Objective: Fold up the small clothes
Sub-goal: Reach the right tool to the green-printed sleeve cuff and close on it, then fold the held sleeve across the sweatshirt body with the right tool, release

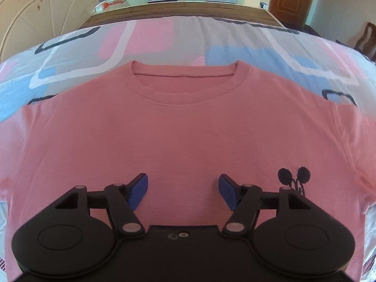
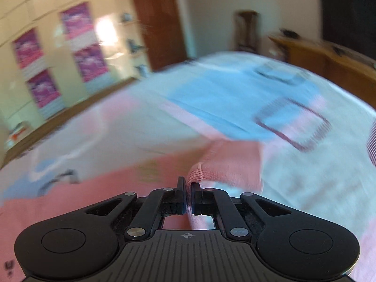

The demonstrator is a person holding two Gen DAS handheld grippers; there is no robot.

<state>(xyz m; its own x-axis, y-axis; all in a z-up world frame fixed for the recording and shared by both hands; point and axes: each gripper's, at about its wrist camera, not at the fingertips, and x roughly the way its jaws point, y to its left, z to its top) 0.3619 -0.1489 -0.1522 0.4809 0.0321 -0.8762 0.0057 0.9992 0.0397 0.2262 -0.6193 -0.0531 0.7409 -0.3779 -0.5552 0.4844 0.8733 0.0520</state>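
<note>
— Pink T-shirt (image 1: 178, 127) lies flat on the patterned bedsheet (image 1: 235, 37), collar (image 1: 185, 75) toward the wooden footboard (image 1: 178, 16). And the left gripper (image 1: 182, 191)?

— Spread wide over the shirt's chest, holding nothing, a black mouse print (image 1: 293, 178) just to its right.

— The right gripper (image 2: 187, 193)?

— Clenched on a ribbed sleeve hem (image 2: 196, 172) of the shirt, lifted off the sheet; that view is blurred.

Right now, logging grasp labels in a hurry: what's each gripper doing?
Left gripper: open, holding nothing, over the pink T-shirt.
Right gripper: closed on a hemmed edge of the T-shirt.
</note>
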